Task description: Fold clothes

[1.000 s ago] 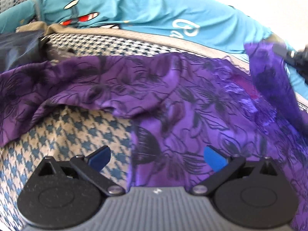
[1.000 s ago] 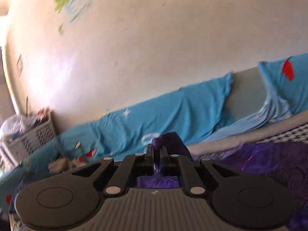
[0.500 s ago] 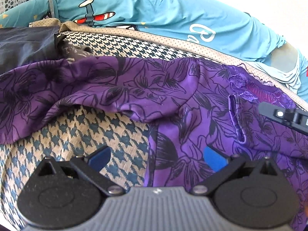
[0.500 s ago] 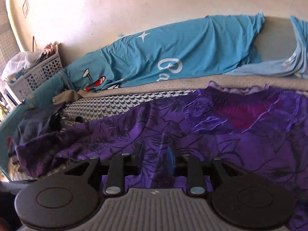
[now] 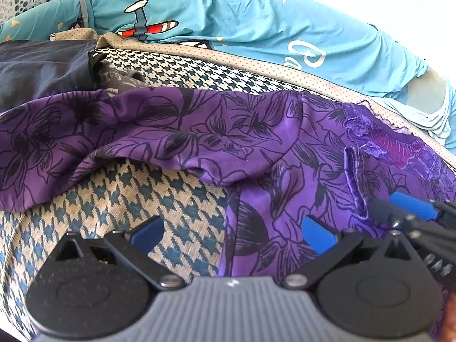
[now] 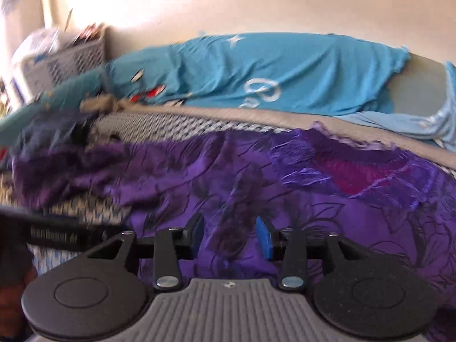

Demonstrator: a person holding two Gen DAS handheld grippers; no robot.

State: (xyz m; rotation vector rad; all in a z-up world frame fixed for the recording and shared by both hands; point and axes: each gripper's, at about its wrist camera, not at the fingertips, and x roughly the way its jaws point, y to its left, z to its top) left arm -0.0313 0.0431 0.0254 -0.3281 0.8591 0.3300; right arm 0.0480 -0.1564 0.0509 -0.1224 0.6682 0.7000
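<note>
A purple garment with black flower outlines (image 5: 216,131) lies spread over the houndstooth bed cover (image 5: 136,196), its embroidered neckline (image 5: 379,139) at the right. My left gripper (image 5: 230,232) hovers open over the garment's left edge, with nothing between its blue pads. The same garment (image 6: 285,182) fills the right wrist view. There my right gripper (image 6: 230,238) stands open just above the cloth. Its blue-tipped fingers (image 5: 410,205) show at the right edge of the left wrist view, beside a raised fold of the fabric.
A turquoise shirt with a plane print (image 5: 228,20) lies along the back by the wall. A dark garment (image 5: 42,65) is bunched at the far left. A white laundry basket (image 6: 65,59) stands in the left corner.
My right gripper came down from in front of the wall with a corner of the purple garment, laid it on the bed and opened. The left gripper stayed open and barely moved.
</note>
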